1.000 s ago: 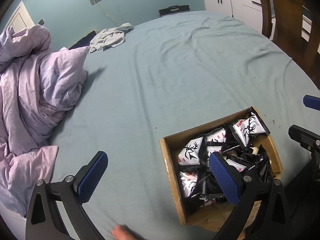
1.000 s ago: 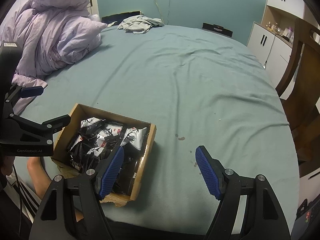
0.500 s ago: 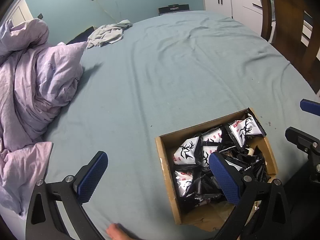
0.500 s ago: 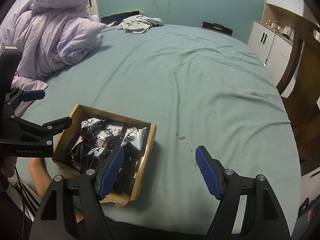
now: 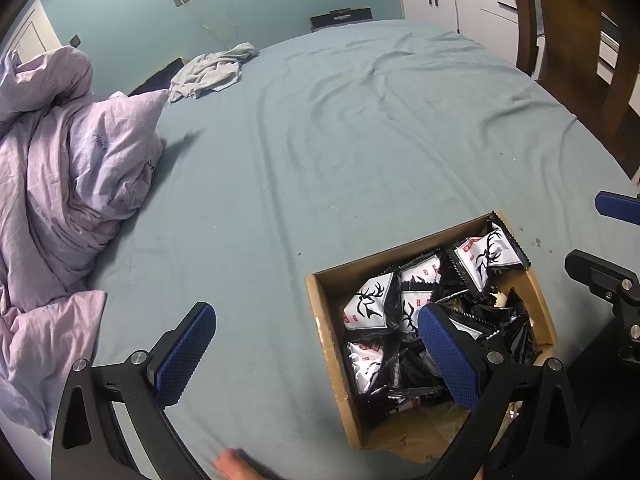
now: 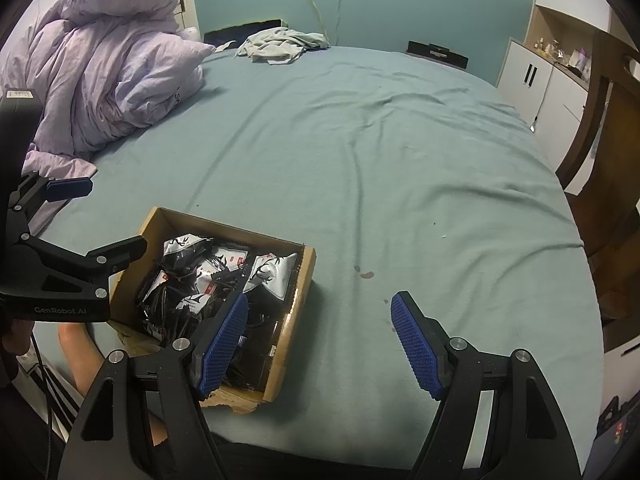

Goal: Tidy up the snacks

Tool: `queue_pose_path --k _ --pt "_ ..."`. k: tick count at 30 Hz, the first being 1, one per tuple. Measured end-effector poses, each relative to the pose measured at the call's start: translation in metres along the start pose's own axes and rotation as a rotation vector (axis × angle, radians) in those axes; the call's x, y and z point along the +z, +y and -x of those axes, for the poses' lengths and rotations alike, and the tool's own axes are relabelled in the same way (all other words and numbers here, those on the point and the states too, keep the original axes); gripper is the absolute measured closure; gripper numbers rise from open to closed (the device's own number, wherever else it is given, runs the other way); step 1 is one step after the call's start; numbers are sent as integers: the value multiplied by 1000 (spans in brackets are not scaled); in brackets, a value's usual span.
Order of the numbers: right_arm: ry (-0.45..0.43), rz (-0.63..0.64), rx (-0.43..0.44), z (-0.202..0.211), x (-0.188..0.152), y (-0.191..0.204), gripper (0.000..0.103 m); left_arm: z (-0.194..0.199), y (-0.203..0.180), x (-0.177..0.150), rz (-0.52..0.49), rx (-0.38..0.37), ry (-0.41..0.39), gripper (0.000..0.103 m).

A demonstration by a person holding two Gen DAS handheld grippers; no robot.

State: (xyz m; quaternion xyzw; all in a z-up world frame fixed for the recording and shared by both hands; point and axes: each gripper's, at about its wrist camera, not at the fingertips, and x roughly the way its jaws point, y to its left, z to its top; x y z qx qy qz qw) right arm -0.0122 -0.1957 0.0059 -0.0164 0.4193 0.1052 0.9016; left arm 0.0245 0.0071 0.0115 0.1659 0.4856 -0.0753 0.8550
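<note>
An open cardboard box (image 5: pixel 326 328) sits on the teal bed sheet near the front edge, full of several black-and-white snack packets with a deer print (image 5: pixel 486 256). It also shows in the right wrist view (image 6: pixel 306 276). My left gripper (image 5: pixel 316 344) is open and empty, its right finger over the box and its left finger over bare sheet. My right gripper (image 6: pixel 320 332) is open and empty, its left finger over the box's near right corner. The left gripper also shows in the right wrist view (image 6: pixel 68 220), left of the box.
A bunched lilac duvet (image 5: pixel 68 184) lies at the left. Grey clothing (image 6: pixel 280 46) lies at the far edge of the bed. A wooden chair (image 5: pixel 568 48) and white cabinets (image 6: pixel 536 76) stand at the right. A bare foot (image 6: pixel 80 352) shows below the bed edge.
The left wrist view has shifted slightly, so the box sits a little lower and more left. The right gripper has hardly moved. Both stay open.
</note>
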Motion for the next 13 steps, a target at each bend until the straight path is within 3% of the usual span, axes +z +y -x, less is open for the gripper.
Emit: queue_pose_path --k 13 --pt "5 14 -5 -1 -1 2 30 2 -2 -1 -4 -1 -4 0"
